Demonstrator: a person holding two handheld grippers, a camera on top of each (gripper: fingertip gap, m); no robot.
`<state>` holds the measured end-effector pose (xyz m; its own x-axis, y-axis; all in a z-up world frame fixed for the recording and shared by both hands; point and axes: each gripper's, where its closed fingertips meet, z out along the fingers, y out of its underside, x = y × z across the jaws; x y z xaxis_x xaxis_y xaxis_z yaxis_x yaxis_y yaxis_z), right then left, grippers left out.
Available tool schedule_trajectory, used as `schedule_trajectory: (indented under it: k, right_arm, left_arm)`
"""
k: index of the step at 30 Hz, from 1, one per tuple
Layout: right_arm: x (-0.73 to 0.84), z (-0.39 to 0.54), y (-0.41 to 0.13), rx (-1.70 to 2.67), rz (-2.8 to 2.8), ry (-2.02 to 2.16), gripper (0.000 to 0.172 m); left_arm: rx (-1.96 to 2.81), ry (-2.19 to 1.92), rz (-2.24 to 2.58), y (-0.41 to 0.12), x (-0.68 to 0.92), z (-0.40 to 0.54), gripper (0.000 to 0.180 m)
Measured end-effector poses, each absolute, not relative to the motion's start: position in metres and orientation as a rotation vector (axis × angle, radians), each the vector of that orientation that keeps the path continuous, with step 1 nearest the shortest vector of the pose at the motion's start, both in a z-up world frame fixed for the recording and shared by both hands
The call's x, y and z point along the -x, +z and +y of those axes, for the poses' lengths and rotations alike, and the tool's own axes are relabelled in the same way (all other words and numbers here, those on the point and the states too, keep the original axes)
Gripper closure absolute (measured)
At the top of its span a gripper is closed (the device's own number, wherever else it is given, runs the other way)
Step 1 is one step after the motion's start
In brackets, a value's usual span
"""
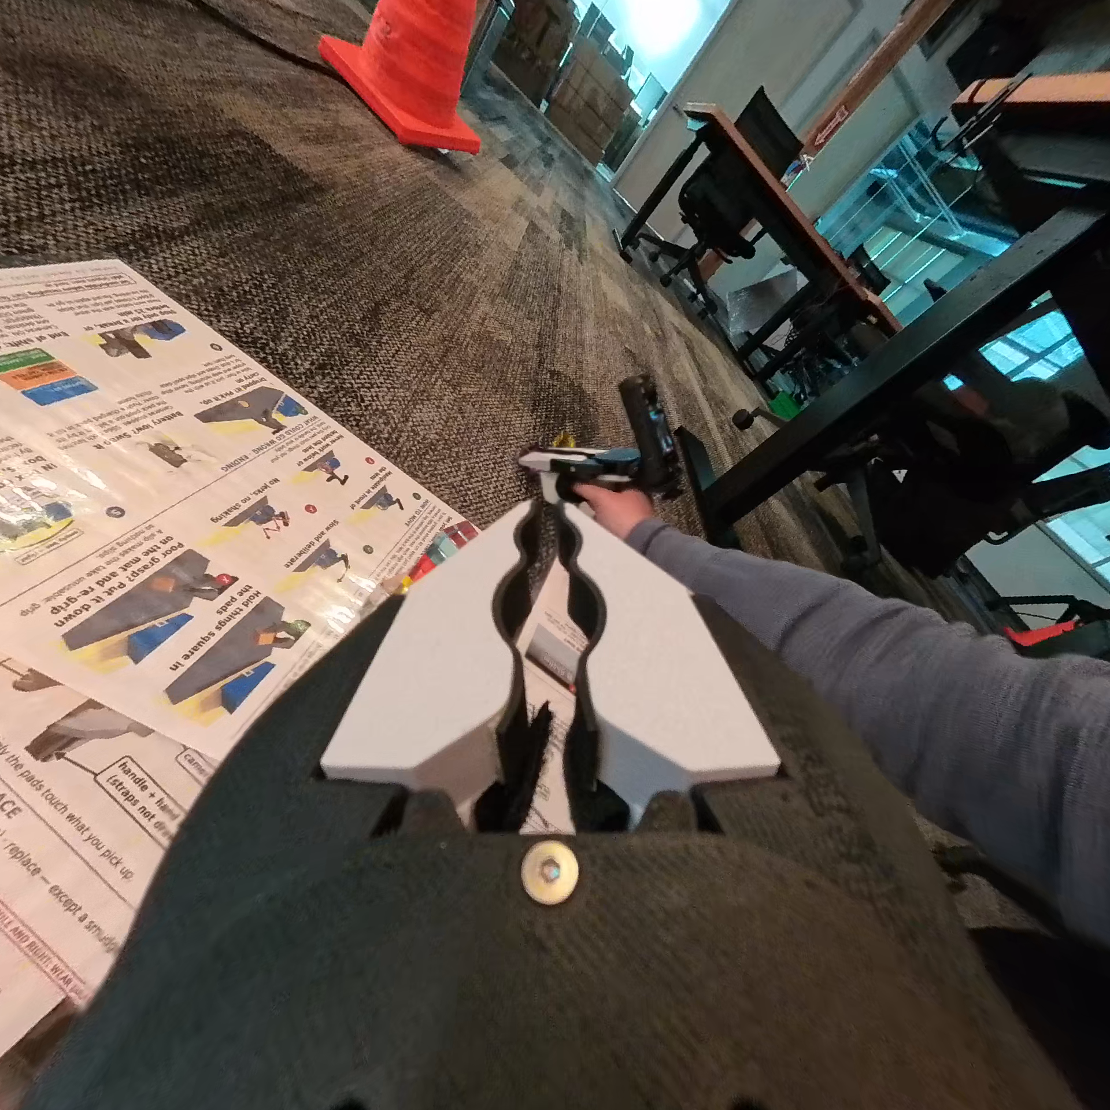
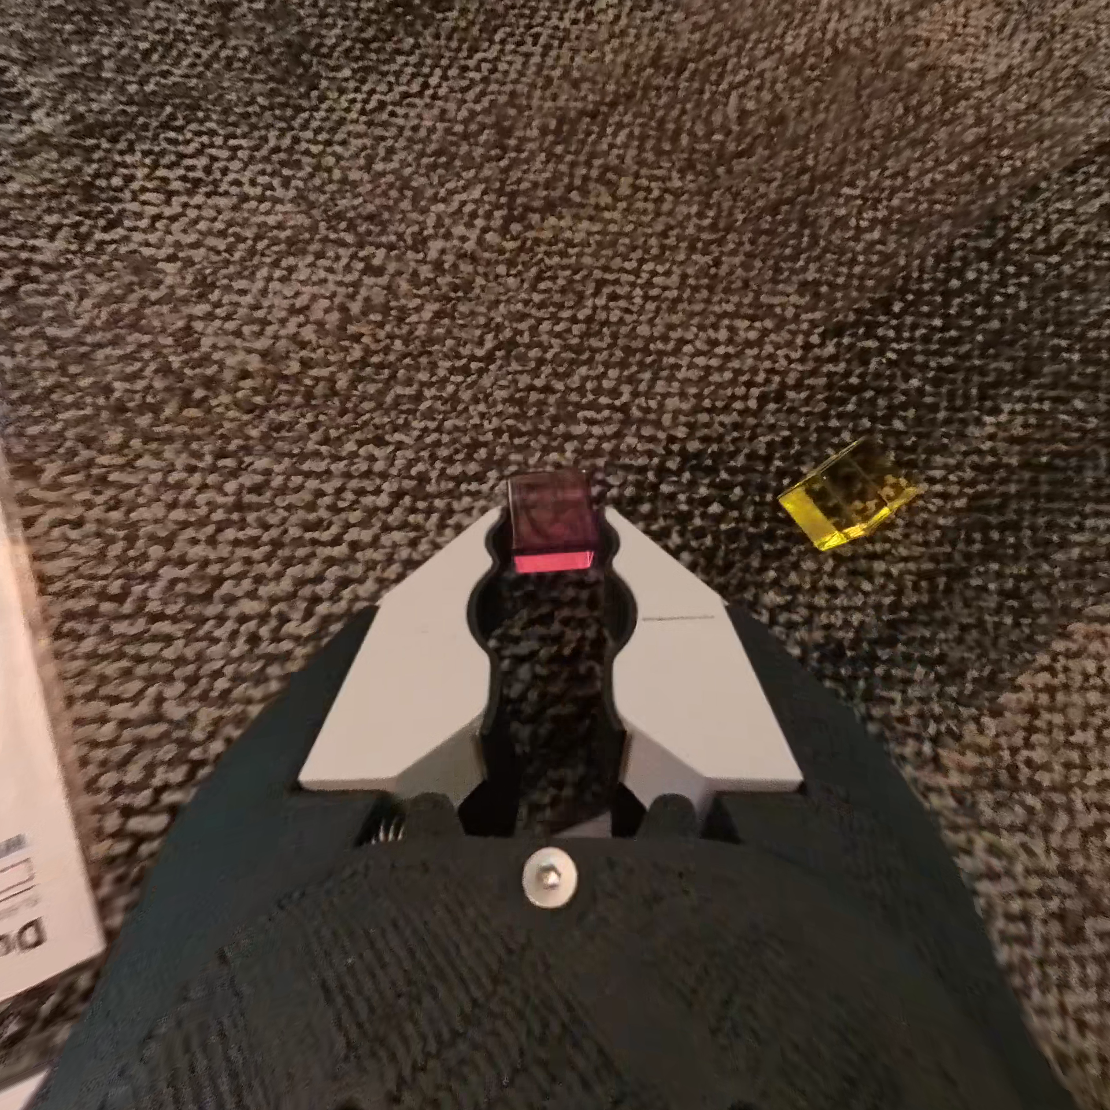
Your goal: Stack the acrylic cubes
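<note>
Blur softens the left gripper (image 1: 548,510), whose white fingers nearly meet at the tips with nothing between them, above printed sheets (image 1: 180,480) on the carpet (image 1: 390,270); small coloured blocks (image 1: 444,549) beside it are half hidden by its left finger. The right gripper (image 2: 554,522) clamps a translucent red cube (image 2: 551,521) at its fingertips, and a yellow cube (image 2: 850,495) lies apart to its right on the carpet
</note>
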<state>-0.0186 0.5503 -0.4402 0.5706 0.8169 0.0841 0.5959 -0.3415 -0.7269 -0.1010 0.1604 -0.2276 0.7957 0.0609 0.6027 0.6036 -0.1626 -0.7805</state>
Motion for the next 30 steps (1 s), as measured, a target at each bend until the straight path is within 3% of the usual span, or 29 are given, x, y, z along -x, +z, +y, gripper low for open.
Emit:
schedule_trajectory:
  k: [12, 21, 30]
  right_arm:
    - [0.043, 0.378, -0.332, 1.932, -1.072, 0.56, 0.146]
    - [-0.029, 0.276, -0.428, 2.282, -1.181, 0.298, 0.147]
    - [-0.042, 0.268, -0.442, 2.259, -1.288, 0.22, 0.132]
  left_arm:
    - [1.597, -0.465, -0.539, -0.207, 0.112, 0.139, 0.18]
    - [1.479, -0.531, -0.604, -0.189, 0.124, 0.125, 0.18]
    - [1.521, -0.531, -0.597, -0.198, 0.12, 0.129, 0.18]
